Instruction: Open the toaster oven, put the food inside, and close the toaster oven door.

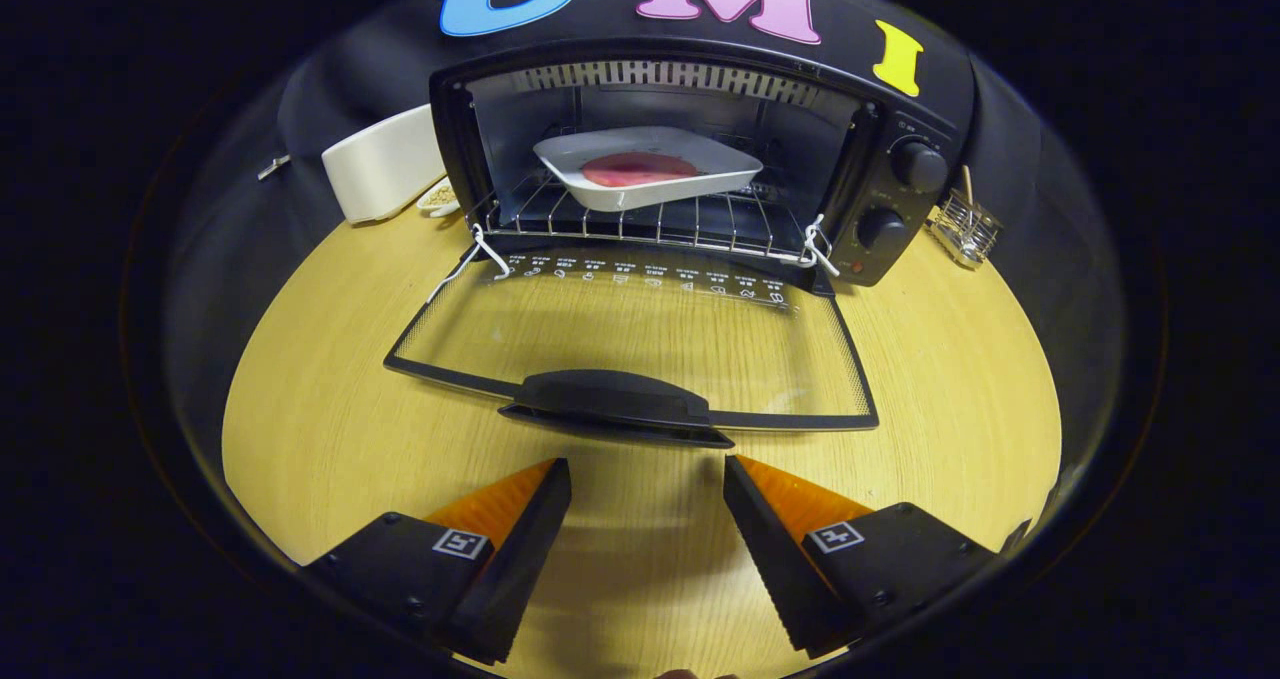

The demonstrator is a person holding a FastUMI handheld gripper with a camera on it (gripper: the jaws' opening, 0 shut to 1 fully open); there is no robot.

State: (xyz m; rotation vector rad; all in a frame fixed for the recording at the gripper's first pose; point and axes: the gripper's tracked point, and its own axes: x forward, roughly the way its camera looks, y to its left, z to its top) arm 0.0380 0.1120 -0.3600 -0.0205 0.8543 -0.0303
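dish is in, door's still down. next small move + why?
Probably ease the open gripper forward and down to the door handle just ahead of the fingers. The white dish with the food already sits on the rack inside the toaster oven, and the glass door lies flat open, so closing it is what remains.

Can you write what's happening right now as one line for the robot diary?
oven door: open flat | dish of food: on rack inside | tool: open, empty, just before door handle | next: probably close door
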